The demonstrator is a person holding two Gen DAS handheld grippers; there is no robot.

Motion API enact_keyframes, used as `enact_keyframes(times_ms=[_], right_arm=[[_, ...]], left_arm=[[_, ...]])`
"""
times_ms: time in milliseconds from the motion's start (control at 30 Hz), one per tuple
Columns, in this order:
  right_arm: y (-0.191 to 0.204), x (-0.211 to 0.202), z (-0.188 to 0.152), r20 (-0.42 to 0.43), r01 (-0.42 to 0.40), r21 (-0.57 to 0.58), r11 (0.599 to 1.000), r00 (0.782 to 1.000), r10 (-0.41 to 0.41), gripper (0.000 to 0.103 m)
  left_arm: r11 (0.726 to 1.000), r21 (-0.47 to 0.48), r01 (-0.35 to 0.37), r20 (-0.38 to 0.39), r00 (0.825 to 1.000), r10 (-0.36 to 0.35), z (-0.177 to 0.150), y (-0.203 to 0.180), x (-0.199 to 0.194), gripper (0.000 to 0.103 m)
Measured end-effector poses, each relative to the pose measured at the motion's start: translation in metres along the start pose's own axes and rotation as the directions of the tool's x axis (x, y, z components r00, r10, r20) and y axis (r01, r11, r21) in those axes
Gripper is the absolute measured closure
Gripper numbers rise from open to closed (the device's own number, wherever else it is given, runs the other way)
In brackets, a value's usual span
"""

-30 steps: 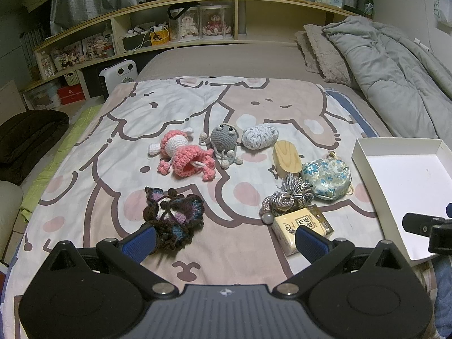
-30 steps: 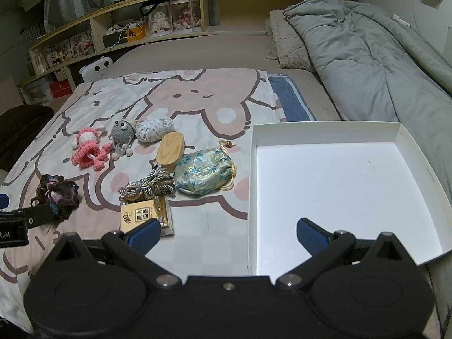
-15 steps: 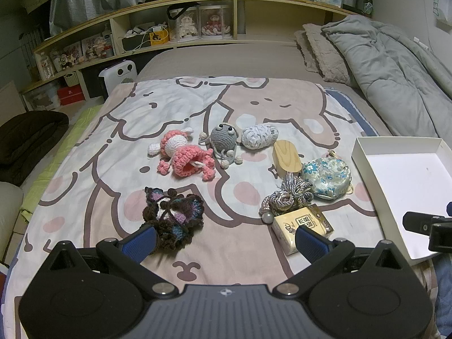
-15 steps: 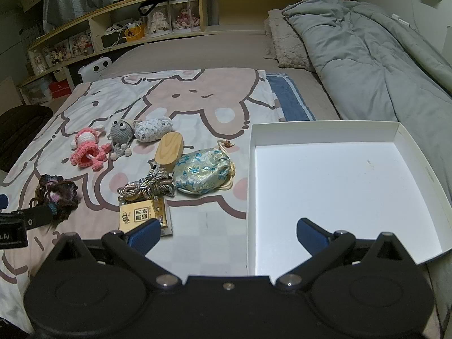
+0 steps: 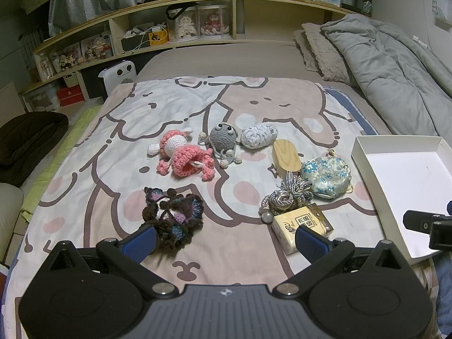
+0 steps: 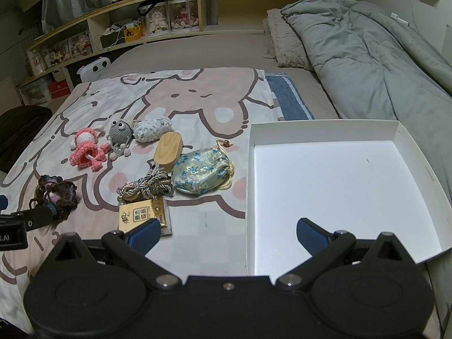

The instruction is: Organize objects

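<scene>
Several small objects lie on the bunny-print blanket: a pink crochet doll (image 5: 182,158), a grey crochet toy (image 5: 223,139), a white yarn ball (image 5: 258,137), a wooden oval (image 5: 286,157), a floral pouch (image 5: 326,175), a twisted cord (image 5: 288,197), a tissue pack (image 5: 301,223) and a dark crochet piece (image 5: 172,216). An empty white box (image 6: 339,186) sits to their right. My left gripper (image 5: 224,240) is open, above the near blanket. My right gripper (image 6: 227,233) is open over the box's near left edge.
A grey duvet (image 6: 367,56) and pillows (image 5: 322,50) lie at the back right. A wooden shelf headboard (image 5: 197,19) with figurines runs along the back. A dark cushion (image 5: 25,138) lies on the floor at left.
Both grippers have crept slightly forward and stay open. The objects have not moved.
</scene>
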State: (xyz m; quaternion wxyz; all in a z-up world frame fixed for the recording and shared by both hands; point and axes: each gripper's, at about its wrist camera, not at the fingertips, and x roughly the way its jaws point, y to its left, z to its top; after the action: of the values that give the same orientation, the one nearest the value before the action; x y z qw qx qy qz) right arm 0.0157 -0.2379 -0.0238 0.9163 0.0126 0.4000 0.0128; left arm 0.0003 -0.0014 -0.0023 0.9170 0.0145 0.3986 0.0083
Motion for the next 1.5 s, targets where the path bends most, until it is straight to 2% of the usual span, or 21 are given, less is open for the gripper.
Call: enact_keyframes(times_ms=[400,700,1133,1500], right_arm=[[-0.001,0.001,0.004,0.019,0.027,0.008,1.0,0.999,-0.027,0.0],[0.001,0.006,0.013,0.086,0.013,0.038,0.999,0.996,-0.017,0.0],[0.017,0.018,0.044,0.192,-0.028,0.073,0.997,0.981,0.013,0.0],[0.032,0.05,0.06,0.184,-0.054,0.144,0.988,0.983,0.027,0.0]], left_arm=[[1.0,-0.022,-0.001,0.009,1.0,0.001,0.0,0.003,0.006,0.0],[0.997,-0.075,-0.022,0.057,0.998,0.027,0.014,0.015,0.009,0.0],[0.988,-0.107,-0.115,0.131,0.983,0.128,0.045,0.043,0.024,0.0],[0.972,-0.177,-0.153,0.039,0.986,0.162,0.045,0.069,0.058,0.0]])
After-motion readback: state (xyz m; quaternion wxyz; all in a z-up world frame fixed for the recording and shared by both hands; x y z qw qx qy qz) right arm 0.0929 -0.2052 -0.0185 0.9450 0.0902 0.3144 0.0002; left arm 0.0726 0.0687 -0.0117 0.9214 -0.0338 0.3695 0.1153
